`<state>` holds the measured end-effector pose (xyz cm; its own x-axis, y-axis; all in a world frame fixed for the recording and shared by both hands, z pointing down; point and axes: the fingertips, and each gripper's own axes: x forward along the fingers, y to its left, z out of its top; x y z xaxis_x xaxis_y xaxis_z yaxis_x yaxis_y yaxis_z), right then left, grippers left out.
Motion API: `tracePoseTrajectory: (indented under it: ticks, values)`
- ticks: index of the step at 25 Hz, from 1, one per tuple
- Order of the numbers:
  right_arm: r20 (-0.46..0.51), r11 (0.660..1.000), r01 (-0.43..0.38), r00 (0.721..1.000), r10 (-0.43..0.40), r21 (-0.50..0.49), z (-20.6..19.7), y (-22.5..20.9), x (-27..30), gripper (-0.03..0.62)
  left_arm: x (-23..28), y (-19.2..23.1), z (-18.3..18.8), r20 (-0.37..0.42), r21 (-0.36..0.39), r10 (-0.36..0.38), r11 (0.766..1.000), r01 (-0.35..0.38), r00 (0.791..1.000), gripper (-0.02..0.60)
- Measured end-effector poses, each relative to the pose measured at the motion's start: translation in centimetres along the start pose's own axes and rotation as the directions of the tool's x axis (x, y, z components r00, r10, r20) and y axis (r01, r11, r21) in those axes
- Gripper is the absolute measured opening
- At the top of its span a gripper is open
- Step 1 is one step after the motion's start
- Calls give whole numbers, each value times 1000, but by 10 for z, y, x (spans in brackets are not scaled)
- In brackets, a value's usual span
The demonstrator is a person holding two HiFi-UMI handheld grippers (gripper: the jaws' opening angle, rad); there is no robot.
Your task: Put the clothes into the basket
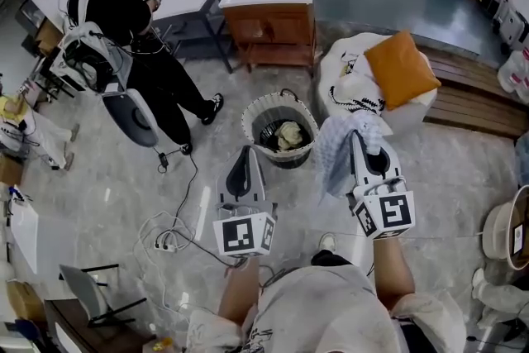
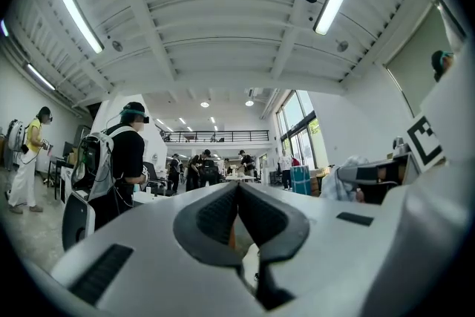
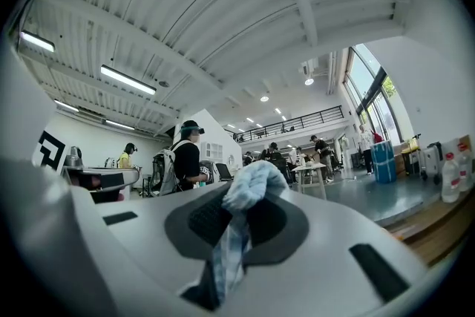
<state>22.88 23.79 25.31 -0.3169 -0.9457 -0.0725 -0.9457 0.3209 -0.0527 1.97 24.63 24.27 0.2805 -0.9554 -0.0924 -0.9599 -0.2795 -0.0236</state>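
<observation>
We clamp the blue cloth [image 1: 332, 153] in the right gripper [image 1: 359, 140] beside the basket [image 1: 253, 116]; left gripper [image 1: 245, 153] closed, empty. Released early, it could miss the rim.

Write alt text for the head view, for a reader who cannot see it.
The right gripper clamps a pale blue checked cloth beside a round woven basket that already holds a crumpled cream garment. The left gripper, shut and empty, points toward the basket. An orange cushion lies on a white pouf beyond them.
</observation>
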Motion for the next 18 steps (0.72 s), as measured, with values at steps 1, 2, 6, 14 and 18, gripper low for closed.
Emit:
tracePoseTrajectory:
  ticks: [1, 2, 6, 14, 18]
  values:
    - [5, 1000, -7, 1000, 7, -1, 1, -8, 5, 23, 8, -4, 0, 1, 2, 5, 1000, -5, 1000, 3]
    - [11, 1000, -14, 1000, 14, -1, 2, -17, 10, 23, 16, -9, 0, 2, 3, 10, 1000, -10, 1000, 3]
    - [20, 999, -33, 999, 33, 4, 7, -48, 27, 23, 47, -27, 4, 9, 9, 21, 1000, -21, 1000, 3]
    - [21, 998, -58, 998, 58, 25, -1, -84, 49, 23, 75, -43, -1, 2, 27, 57, 998, -57, 998, 3]
    - [21, 998, -62, 998, 62, 28, -6, -85, 61, 23, 83, -39, -7, -1, 26, 60, 998, -60, 998, 3]
